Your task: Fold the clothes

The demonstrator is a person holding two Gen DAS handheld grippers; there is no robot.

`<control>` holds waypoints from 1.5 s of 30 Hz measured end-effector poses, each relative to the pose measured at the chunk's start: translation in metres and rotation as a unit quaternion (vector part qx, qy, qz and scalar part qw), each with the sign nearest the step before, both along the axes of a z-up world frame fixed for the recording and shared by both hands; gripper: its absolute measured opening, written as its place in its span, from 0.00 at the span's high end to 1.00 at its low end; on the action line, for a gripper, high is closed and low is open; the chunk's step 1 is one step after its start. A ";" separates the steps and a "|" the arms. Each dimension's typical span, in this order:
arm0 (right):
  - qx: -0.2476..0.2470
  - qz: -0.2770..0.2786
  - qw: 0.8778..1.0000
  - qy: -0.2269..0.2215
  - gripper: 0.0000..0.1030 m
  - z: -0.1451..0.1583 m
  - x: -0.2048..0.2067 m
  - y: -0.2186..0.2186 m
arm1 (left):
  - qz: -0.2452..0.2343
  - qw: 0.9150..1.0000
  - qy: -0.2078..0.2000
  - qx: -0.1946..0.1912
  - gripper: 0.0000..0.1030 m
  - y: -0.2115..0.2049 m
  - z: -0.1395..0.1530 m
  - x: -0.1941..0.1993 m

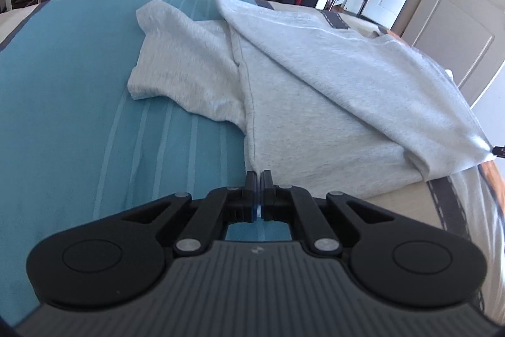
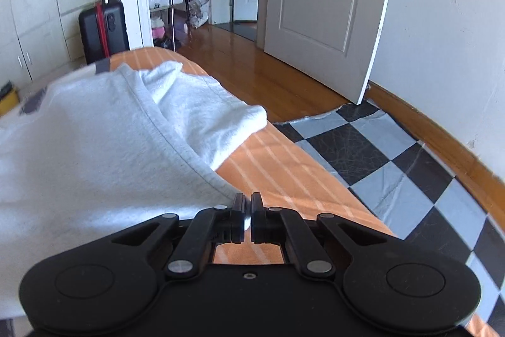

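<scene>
- While the grey T-shirt (image 1: 315, 103) lies across the bed (image 1: 79, 84), its left sleeve spread flat on the blue sheet, the left gripper (image 1: 258, 176) is clamped shut on the shirt's near hem at the side seam.
- Right of that seam, the shirt's right part rises into a taut fold; both corners should travel together to keep the hem straight.
- Further right, the right gripper (image 2: 247, 198) pinches the shirt's other corner, closed on cloth above the orange sheet; lift evenly, avoiding dragging.
</scene>
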State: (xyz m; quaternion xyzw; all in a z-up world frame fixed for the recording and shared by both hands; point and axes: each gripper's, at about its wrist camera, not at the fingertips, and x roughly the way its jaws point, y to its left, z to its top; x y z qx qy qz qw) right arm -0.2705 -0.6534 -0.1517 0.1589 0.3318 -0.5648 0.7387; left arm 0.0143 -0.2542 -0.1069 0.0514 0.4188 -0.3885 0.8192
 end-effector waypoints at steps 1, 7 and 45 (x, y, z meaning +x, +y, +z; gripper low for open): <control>-0.026 -0.024 0.998 0.052 1.00 -0.002 0.000 0.000 | -0.001 1.000 -0.004 0.005 0.99 -0.001 0.000 -0.001; 0.073 -0.035 0.976 -0.202 0.91 0.018 -0.050 -0.009 | -0.019 0.998 -0.037 0.038 0.96 -0.004 0.015 -0.015; 0.143 0.115 0.981 -0.066 0.97 0.004 0.312 -0.085 | -0.035 0.996 -0.065 -0.051 0.66 -0.125 0.028 0.194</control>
